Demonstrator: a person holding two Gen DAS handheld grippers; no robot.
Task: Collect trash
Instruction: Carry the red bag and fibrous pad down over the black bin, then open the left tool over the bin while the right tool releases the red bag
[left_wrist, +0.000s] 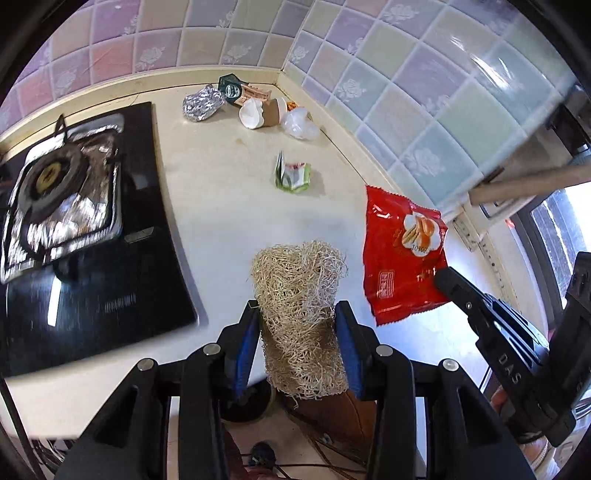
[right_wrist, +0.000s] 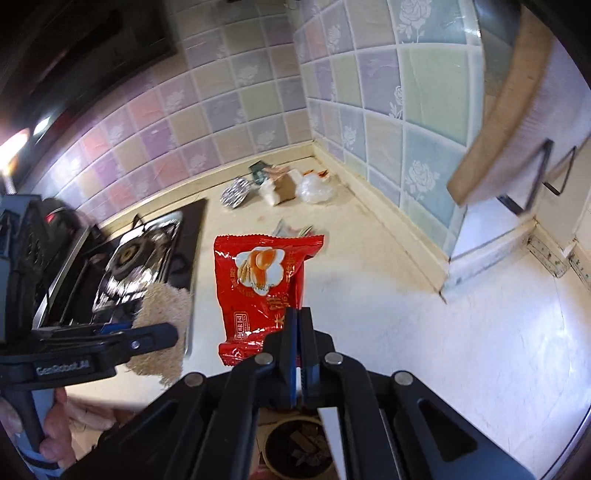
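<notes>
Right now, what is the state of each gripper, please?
Left gripper: closed on the beige fibrous loofah scrubber.
Right gripper: closed on the red plastic snack wrapper.

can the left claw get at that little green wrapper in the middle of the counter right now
Probably not as it stands. The left claw is shut on the loofah scrubber, so it has no free grip. The path ahead to the green wrapper looks open across bare counter.
</notes>
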